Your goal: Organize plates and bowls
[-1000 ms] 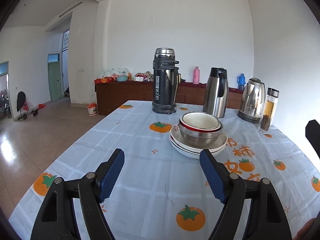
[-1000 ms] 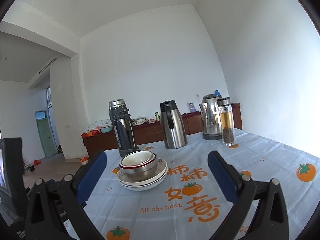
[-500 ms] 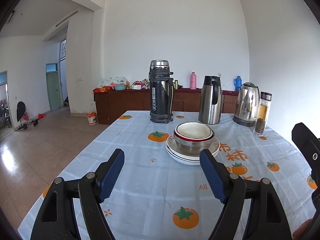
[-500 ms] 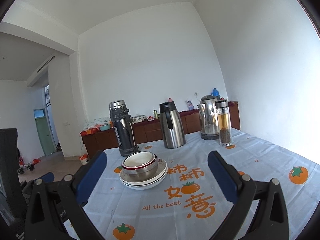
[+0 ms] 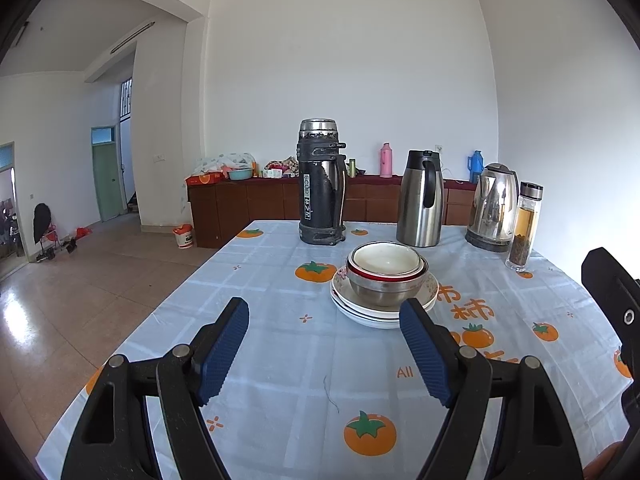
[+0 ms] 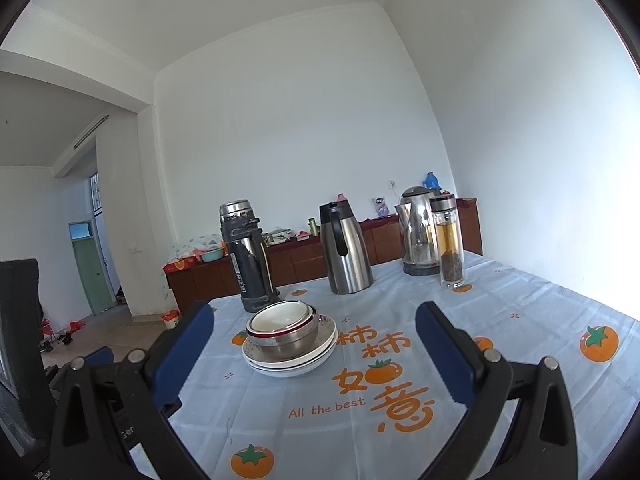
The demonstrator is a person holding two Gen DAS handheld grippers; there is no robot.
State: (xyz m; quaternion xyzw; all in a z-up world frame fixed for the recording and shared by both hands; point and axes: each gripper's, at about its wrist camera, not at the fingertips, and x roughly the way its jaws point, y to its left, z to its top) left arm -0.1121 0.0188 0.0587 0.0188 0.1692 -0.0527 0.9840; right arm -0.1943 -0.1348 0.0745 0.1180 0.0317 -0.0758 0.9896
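A stack of white plates (image 5: pixel 384 312) sits mid-table with nested bowls (image 5: pixel 386 276) on top: a steel bowl, a red-rimmed one, and a white one inside. The stack also shows in the right wrist view (image 6: pixel 290 360), bowls (image 6: pixel 282 330) on top. My left gripper (image 5: pixel 324 356) is open and empty, held above the table short of the stack. My right gripper (image 6: pixel 314 356) is open and empty, also short of the stack. Part of the right gripper (image 5: pixel 612 304) shows at the left wrist view's right edge.
Behind the stack stand a black thermos (image 5: pixel 322 184), a steel carafe (image 5: pixel 420 200), an electric kettle (image 5: pixel 494 208) and a glass tea bottle (image 5: pixel 524 228). The tablecloth (image 5: pixel 280 340) has orange prints. The table's left edge drops to a tiled floor (image 5: pixel 80 280).
Both grippers have drawn back and tilted a little, so the stack sits slightly farther off and lower in view. Both stay open and empty. The dishes have not moved.
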